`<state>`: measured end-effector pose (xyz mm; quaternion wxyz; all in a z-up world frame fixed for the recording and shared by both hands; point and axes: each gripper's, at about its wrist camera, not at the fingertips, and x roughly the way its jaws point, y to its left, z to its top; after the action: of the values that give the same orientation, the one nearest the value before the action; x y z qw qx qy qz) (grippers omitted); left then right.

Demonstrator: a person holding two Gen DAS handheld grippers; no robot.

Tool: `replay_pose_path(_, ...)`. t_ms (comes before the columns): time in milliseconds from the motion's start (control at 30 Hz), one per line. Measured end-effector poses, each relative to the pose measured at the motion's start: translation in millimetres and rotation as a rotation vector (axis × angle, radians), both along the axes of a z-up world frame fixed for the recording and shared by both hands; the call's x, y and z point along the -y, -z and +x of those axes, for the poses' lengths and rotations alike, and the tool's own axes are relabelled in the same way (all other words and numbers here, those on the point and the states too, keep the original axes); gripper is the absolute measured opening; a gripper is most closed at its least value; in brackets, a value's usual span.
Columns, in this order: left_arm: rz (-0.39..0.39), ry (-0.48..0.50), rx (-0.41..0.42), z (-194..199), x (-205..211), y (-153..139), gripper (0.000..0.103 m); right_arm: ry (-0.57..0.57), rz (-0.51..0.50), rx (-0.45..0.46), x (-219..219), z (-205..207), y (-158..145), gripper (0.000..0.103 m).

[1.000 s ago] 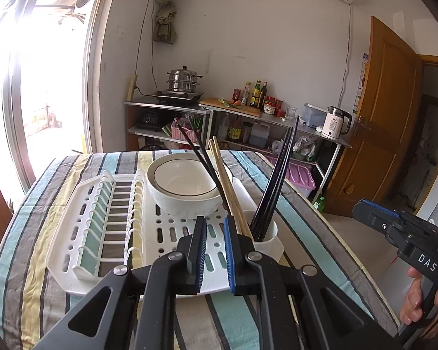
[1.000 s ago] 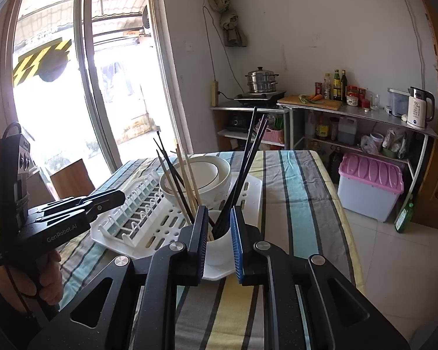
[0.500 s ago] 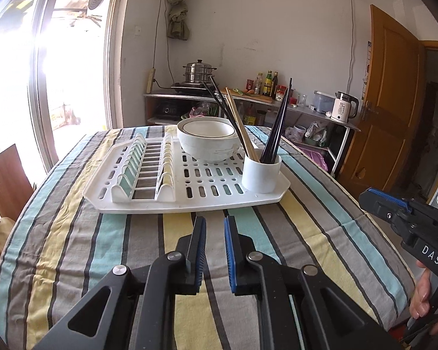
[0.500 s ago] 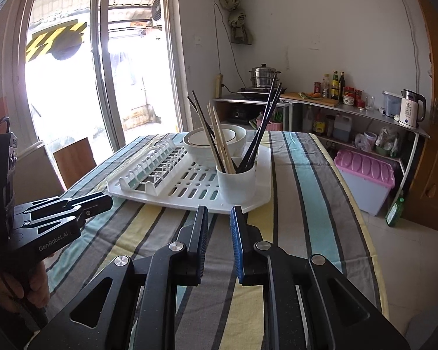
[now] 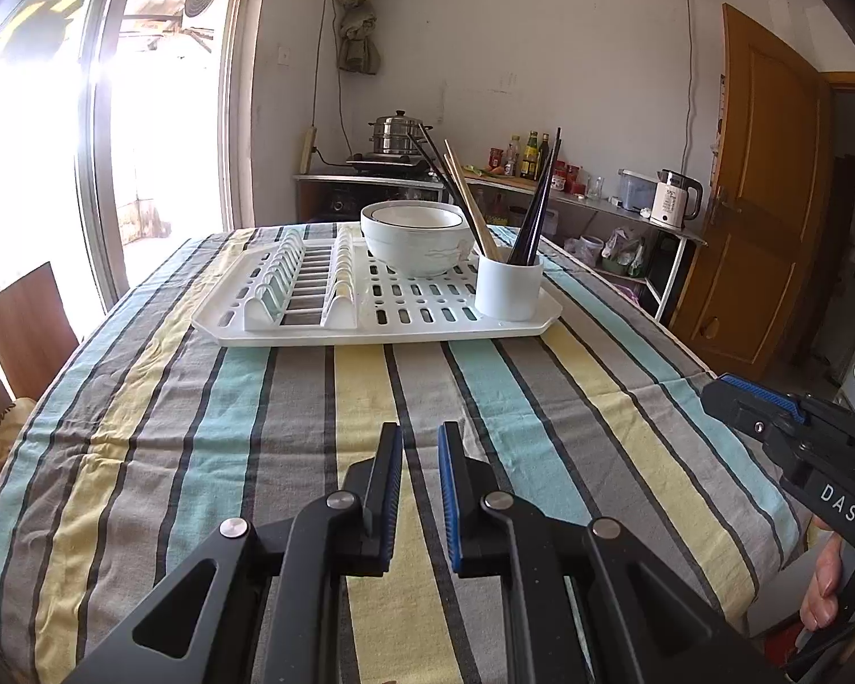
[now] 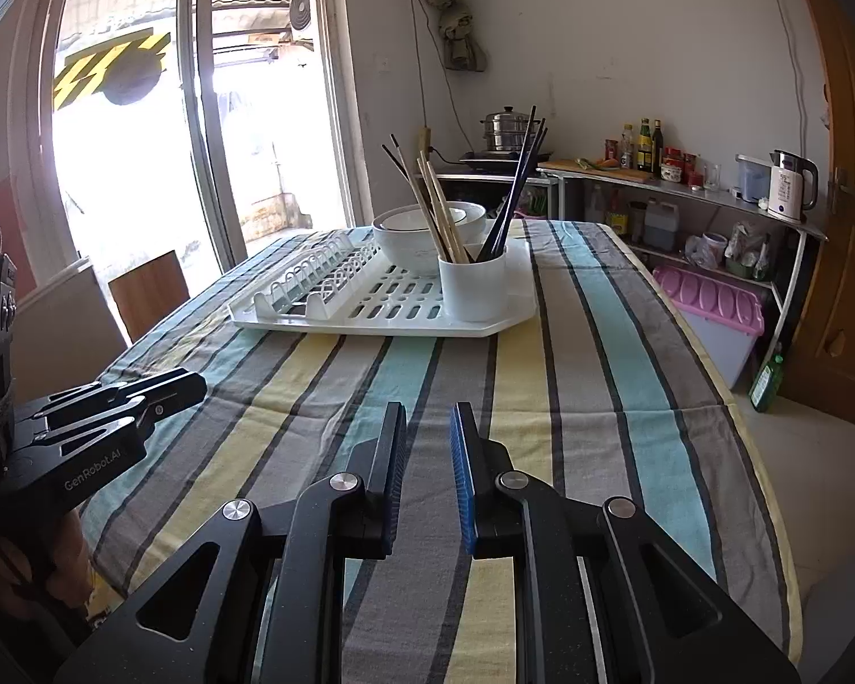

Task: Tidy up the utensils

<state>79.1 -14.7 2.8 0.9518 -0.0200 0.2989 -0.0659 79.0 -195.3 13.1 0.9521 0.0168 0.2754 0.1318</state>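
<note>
A white utensil cup [image 5: 508, 288] [image 6: 473, 288] stands at the near right corner of a white drying rack [image 5: 313, 326] [image 6: 370, 319]. It holds several dark chopsticks [image 5: 536, 199] [image 6: 513, 188] and wooden chopsticks [image 5: 467, 202] [image 6: 436, 205]. White stacked bowls [image 5: 413, 236] [image 6: 413, 239] sit behind the cup. My left gripper [image 5: 420, 438] and right gripper [image 6: 428, 419] hover low over the striped tablecloth, well short of the rack. Both have a narrow gap between the jaws and hold nothing.
The striped tablecloth [image 5: 313, 427] covers the table from the rack to the near edge. A wooden chair back [image 5: 23, 330] stands at the left. Shelves with a kettle [image 5: 675, 205], bottles and a pot line the far wall. A pink bin [image 6: 712, 313] sits on the floor right.
Both grippers have pulled back from the cup and rack toward the near table edge and dropped lower. The chopsticks stay in the cup.
</note>
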Motion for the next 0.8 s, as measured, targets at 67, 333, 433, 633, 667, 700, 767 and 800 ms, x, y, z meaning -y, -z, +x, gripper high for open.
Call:
replay_pose_path(67,0.01,0.0,-0.005,-0.5,0.4,3.6,0.012,0.002,-0.002,0.006,0.4,-1.4,0.2,0.016)
replay_pose_path(333,0.032,-0.013,0.002,0.3,1.2,5.4,0.012,0.001,-0.003,0.012,0.2,-1.3,-0.2,0.016)
replay_pose_path(433,0.031,-0.013,-0.001,1.1,1.3,5.7,0.012,-0.002,-0.005,0.007,-0.2,0.2,1.1,0.016)
replay_pose_path(633,0.041,-0.018,0.004,1.1,1.3,6.4,0.012,-0.005,-0.006,0.008,-1.4,0.7,2.1,0.016)
replay_pose_path(667,0.042,-0.018,0.003,1.1,1.6,6.5,0.012,-0.006,-0.007,0.008,-1.9,0.9,1.8,0.016)
replay_pose_path(700,0.041,-0.017,0.002,1.1,1.6,6.7,0.012,-0.006,-0.007,0.007,-2.2,1.1,2.2,0.016)
replay_pose_path(767,0.039,-0.017,0.002,1.2,1.2,6.9,0.012,-0.008,-0.007,0.006,-2.1,1.3,1.8,0.016)
replay_pose_path(800,0.041,-0.017,0.002,1.0,1.3,7.0,0.012,-0.009,-0.007,0.005,-2.3,1.4,2.0,0.016)
